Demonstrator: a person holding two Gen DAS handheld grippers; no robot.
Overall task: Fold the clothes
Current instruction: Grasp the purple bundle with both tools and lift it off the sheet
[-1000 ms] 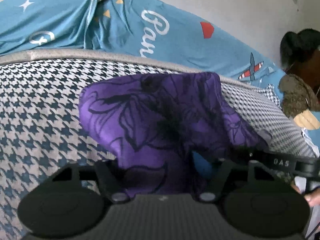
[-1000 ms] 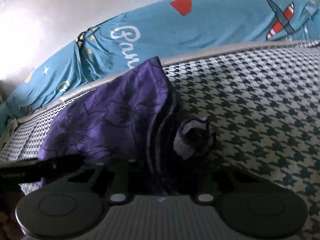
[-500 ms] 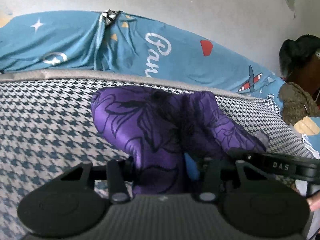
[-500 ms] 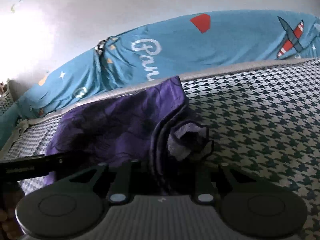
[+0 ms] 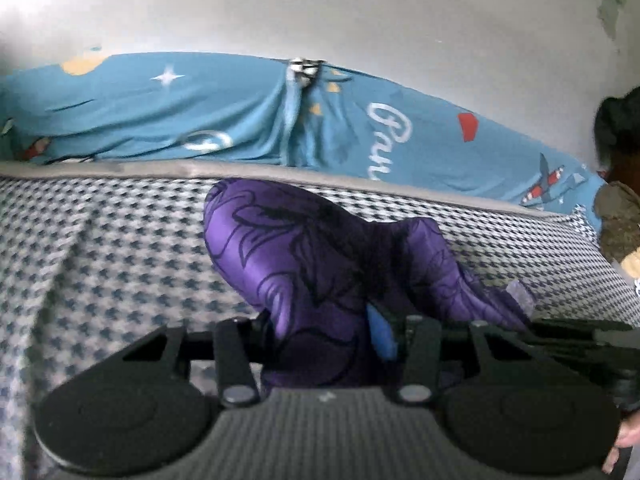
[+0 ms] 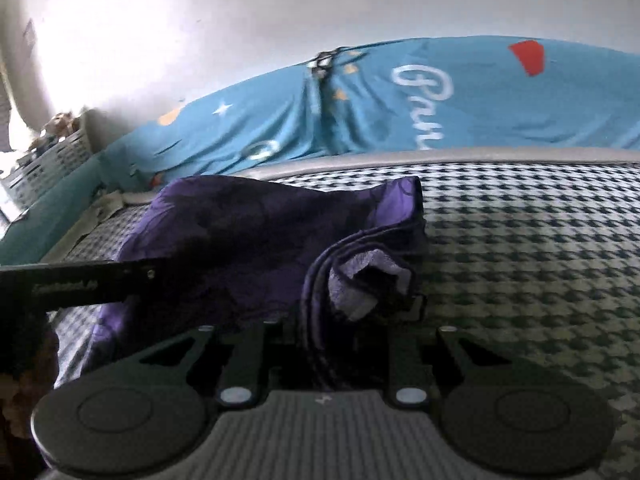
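1. Garment (image 5: 304,256): glossy purple with a dark line-drawn floral print; paler lilac underside at a turned edge (image 6: 370,280).
2. Mattress (image 5: 120,264): navy-and-white houndstooth, grey piping.
3. Sheet (image 6: 500,112): teal-blue with white script, stars, red shape, airplanes.
4. Wall (image 5: 320,8): white.
5. Claws: black.

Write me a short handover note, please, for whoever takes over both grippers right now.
Left gripper: shut on the purple garment.
Right gripper: shut on the same garment's layered edges.
The garment is bunched and partly lifted over the houndstooth mattress, near the blue sheet.
Done: both edges gripped.
Left: lay it flat, finish the fold, release.
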